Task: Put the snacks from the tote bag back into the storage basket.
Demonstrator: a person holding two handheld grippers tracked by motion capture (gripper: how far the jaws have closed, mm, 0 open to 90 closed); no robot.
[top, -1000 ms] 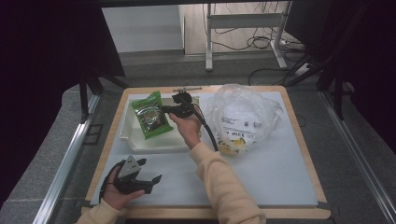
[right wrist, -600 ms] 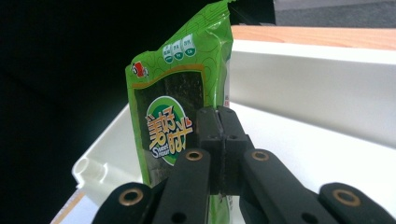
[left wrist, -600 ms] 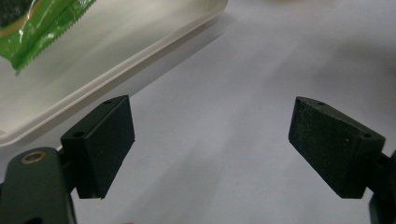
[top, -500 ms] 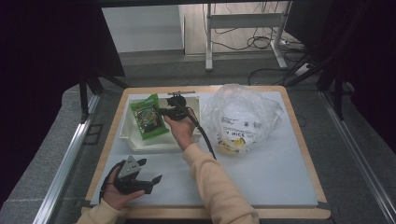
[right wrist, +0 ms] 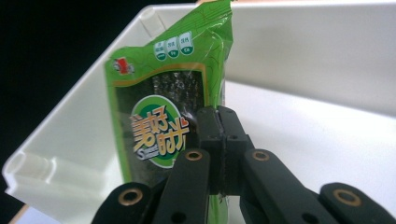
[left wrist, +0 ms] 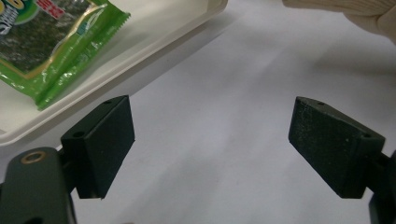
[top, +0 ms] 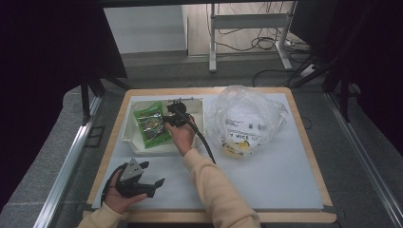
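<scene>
A green seaweed snack packet (top: 151, 124) lies in the white tray (top: 127, 138) at the table's back left. My right gripper (top: 168, 118) is at the packet's right edge, over the tray. In the right gripper view the jaws (right wrist: 222, 135) are pressed together on the edge of the packet (right wrist: 159, 107), which stands tilted against the tray wall (right wrist: 317, 51). My left gripper (top: 153, 173) rests near the front left of the table, held in a hand. Its jaws (left wrist: 210, 144) stand wide open over the bare white mat with nothing between them. The packet (left wrist: 51, 42) and the tray corner (left wrist: 154, 32) lie beyond them.
A crumpled clear plastic bag (top: 247, 118) with printed goods inside sits right of the tray. The right gripper's black cable (top: 204, 142) trails along the cream sleeve (top: 214, 185). A wooden border (top: 304, 142) frames the white mat, with dark floor around it.
The right hand has moved left and down into the tray, taking the green packet lower with it. The left hand and its gripper have stayed put.
</scene>
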